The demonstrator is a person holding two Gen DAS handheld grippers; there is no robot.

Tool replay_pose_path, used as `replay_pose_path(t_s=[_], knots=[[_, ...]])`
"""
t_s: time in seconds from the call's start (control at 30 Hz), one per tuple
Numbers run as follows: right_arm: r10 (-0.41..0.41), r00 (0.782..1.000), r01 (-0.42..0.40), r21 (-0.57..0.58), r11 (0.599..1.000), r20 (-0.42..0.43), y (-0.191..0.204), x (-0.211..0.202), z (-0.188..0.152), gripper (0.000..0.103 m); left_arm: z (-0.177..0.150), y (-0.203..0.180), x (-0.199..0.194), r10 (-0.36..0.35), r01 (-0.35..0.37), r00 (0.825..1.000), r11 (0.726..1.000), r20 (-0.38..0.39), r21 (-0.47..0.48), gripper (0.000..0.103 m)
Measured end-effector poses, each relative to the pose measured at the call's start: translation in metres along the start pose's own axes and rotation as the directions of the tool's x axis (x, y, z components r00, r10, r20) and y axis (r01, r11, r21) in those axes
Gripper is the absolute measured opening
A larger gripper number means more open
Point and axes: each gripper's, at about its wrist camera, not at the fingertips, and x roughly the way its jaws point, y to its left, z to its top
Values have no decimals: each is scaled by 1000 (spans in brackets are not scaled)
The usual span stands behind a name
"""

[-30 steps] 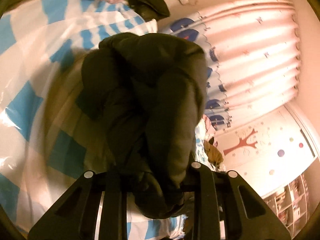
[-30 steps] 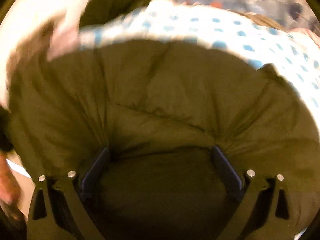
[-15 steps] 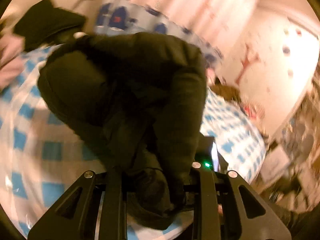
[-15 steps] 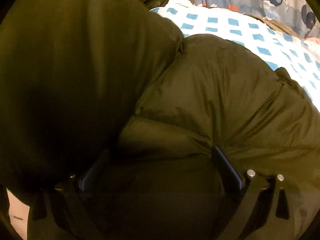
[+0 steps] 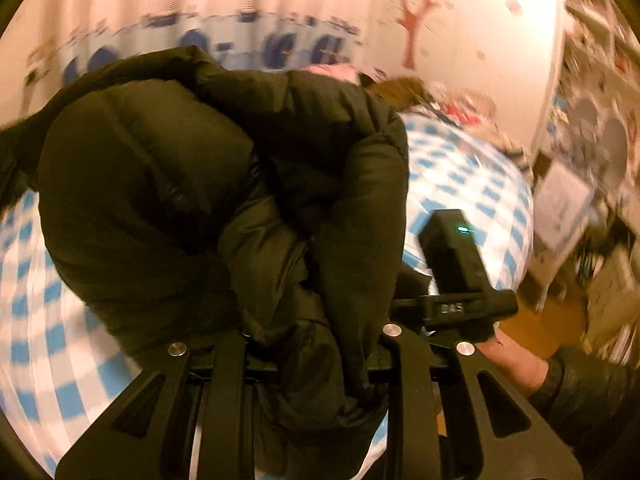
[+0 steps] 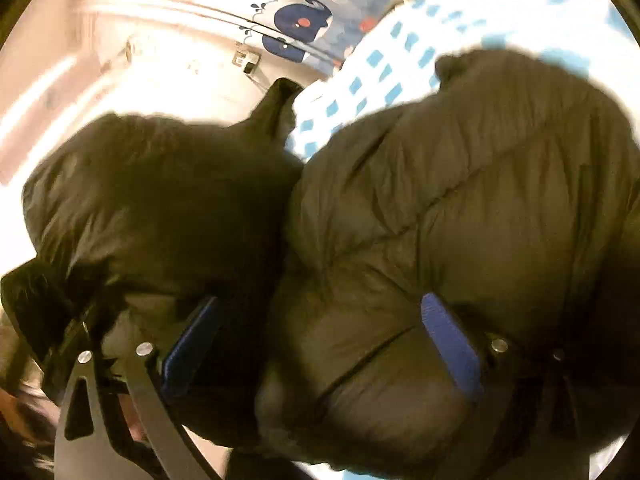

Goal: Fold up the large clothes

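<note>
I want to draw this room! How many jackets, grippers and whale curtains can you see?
Jacket: 1, dark and puffy
Grippers: 2, the left gripper and the right gripper, both clamped on the jacket
Whale curtain: 1
Total: 4

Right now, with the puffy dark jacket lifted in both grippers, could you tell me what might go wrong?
1. The left gripper pinches only a bunched fold of the puffy dark olive quilted jacket; slick fabric might slip out.
2. The right gripper spans thick padding between its blue pads, so its hold may be shallow.
3. Loose bulk hanging over the blue-and-white checked bedcover could unfold.
</note>
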Motion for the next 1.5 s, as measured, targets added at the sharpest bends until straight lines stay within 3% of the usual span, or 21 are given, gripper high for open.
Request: replay_pose_path(t_s=[0.1, 0.2, 0.27, 0.37, 0.47, 0.53, 0.63, 0.67, 0.7, 0.77, 0.83, 0.9, 0.97, 1.1, 1.13, 1.2, 1.23, 1.3, 1.37, 1.47, 1.5], knots=[[16, 999, -18, 73, 997, 34, -8, -20, 10, 94, 13, -24, 23, -20, 22, 1000, 997, -21, 77, 21], [33, 973, -67, 144, 987, 229, -22, -74, 23, 94, 20, -40, 47, -25, 31, 998, 994, -60, 104, 21], [-66, 928, 19, 130, 991, 366, -21, -117, 34, 96, 9, -54, 64, -25, 40, 994, 988, -103, 149, 21], [-129, 897, 127, 34, 991, 422, -3, -148, 54, 96, -2, -79, 99, -15, 54, 986, 972, -168, 230, 21], [-193, 904, 258, -125, 958, 382, 29, -145, 77, 96, -14, -100, 123, 31, 36, 979, 947, -203, 319, 23], [-235, 925, 305, -212, 928, 299, 38, -125, 89, 96, -21, -114, 133, 89, -6, 976, 922, -197, 386, 27], [-417, 895, 443, -216, 870, 157, 17, -94, 80, 96, -34, -129, 135, 163, -68, 973, 874, -160, 480, 33], [-419, 900, 435, -188, 881, 120, 1, -85, 83, 96, -35, -127, 129, 149, -55, 975, 878, -163, 476, 33], [-399, 912, 410, -152, 899, 97, -12, -89, 75, 96, -33, -121, 119, 107, -19, 979, 898, -176, 440, 33], [-345, 938, 348, -101, 932, 44, -30, -91, 67, 96, -18, -88, 89, -47, 97, 981, 959, -190, 265, 33], [-331, 943, 333, -115, 936, 36, -29, -88, 68, 96, -9, -42, 60, -173, 183, 975, 981, -139, 63, 34], [-323, 946, 324, -122, 938, 31, -26, -90, 69, 96, -3, -5, 52, -239, 233, 966, 970, -97, -64, 34], [-366, 930, 367, -153, 918, 31, -27, -85, 84, 96, -1, 23, 45, -327, 314, 944, 930, -36, -193, 34], [-380, 925, 375, -178, 910, 5, -36, -83, 94, 96, -13, 21, -2, -470, 469, 882, 874, 28, -130, 35], [-372, 928, 365, -176, 914, -2, -40, -83, 96, 96, -14, 21, -4, -457, 460, 888, 879, 53, -128, 40], [-345, 939, 340, -182, 923, 6, -42, -96, 91, 96, -11, 35, -1, -325, 335, 942, 925, 81, -180, 57], [-331, 942, 336, -200, 920, 59, -36, -107, 93, 96, -6, 44, 8, -253, 262, 965, 943, 68, -208, 59], [-277, 949, 304, -214, 928, 148, -26, -126, 97, 96, 2, 49, 47, -167, 167, 986, 954, 20, -251, 59], [-137, 972, 174, -189, 966, 193, -19, -141, 111, 96, 4, 60, 82, -115, 100, 993, 950, -35, -296, 59], [13, 991, 8, -160, 987, 131, -14, -134, 142, 96, 15, 61, 120, -59, 34, 996, 934, -61, -356, 59], [82, 995, -73, -132, 989, 64, -15, -122, 153, 96, 19, 57, 127, -42, 15, 997, 928, -64, -373, 59]])
